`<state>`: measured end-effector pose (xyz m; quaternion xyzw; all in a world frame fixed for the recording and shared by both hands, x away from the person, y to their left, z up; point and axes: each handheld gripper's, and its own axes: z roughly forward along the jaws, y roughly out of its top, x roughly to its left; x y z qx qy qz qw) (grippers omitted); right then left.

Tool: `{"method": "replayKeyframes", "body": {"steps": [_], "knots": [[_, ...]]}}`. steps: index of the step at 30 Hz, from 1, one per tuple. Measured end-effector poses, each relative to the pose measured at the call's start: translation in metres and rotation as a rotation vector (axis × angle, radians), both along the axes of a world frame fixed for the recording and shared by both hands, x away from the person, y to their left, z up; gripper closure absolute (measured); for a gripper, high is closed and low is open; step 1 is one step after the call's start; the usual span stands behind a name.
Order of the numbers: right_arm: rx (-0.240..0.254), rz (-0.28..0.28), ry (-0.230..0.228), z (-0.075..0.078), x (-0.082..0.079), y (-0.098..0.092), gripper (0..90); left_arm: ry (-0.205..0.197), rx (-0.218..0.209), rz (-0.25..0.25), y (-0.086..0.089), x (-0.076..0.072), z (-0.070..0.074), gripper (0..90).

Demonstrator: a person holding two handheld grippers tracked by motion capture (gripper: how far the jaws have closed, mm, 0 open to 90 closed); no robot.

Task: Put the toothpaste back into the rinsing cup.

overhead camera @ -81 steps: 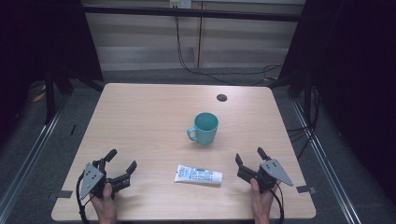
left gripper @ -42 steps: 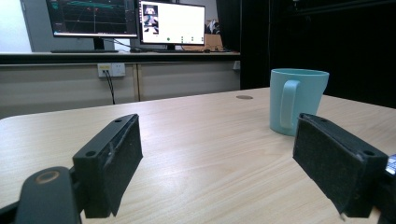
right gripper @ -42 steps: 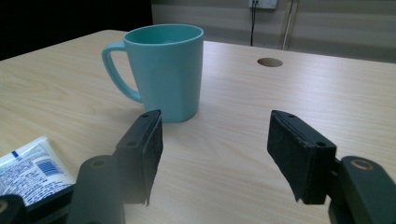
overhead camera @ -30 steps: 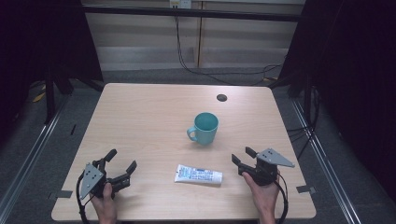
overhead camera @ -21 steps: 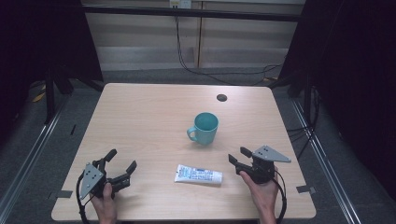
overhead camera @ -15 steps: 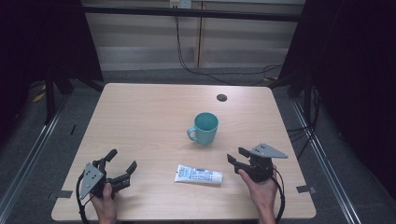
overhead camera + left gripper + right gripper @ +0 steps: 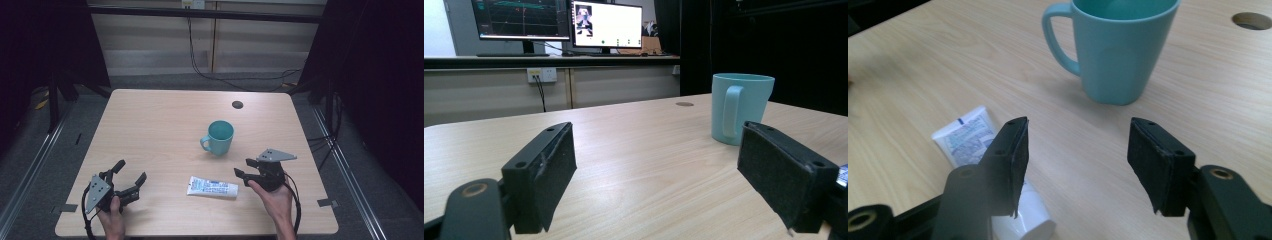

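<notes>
A teal mug [image 7: 219,137] stands upright right of the table's middle, its handle to the left. A white toothpaste tube [image 7: 212,186] lies flat near the front edge. My right gripper [image 7: 242,167] is open and empty just right of the tube's cap end, pointing left. In the right gripper view the tube [image 7: 968,137] lies by the left jaw and the mug [image 7: 1118,50] stands ahead, beyond the gripper [image 7: 1075,155]. My left gripper [image 7: 131,170] rests open and empty at the front left. The left gripper view shows the mug [image 7: 739,107] beyond the open gripper [image 7: 664,175].
A dark round hole [image 7: 237,104] sits in the wooden table [image 7: 160,130] behind the mug. Monitors [image 7: 606,25] stand on a counter past the far edge. Cables hang behind the table, and dark frames flank both sides.
My right gripper has moved left from the front right corner and turned toward the tube's cap end. The left gripper, mug and tube have not moved.
</notes>
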<state>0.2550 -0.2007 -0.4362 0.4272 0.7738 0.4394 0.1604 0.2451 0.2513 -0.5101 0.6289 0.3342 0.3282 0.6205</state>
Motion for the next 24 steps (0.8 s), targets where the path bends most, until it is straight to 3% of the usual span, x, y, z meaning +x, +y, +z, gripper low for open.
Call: {"method": "replayKeyframes", "body": {"steps": [2, 9, 14, 24], "knots": [[0.030, 0.022, 0.015, 0.002, 0.002, -0.001, 40.6, 0.000, 0.006, 0.000, 0.000, 0.000, 0.000, 15.5], [-0.065, 0.097, 0.078, 0.005, 0.008, 0.012, 43.7, 0.001, 0.005, -0.001, 0.000, 0.000, 0.000, 15.5], [-0.068, 0.128, 0.112, 0.003, 0.012, 0.016, 43.0, 0.001, 0.000, 0.000, 0.000, 0.000, 0.000, 15.5], [-0.140, 0.191, 0.174, 0.005, 0.018, 0.031, 49.6, 0.000, 0.006, 0.000, 0.000, 0.000, 0.000, 15.5]]}}
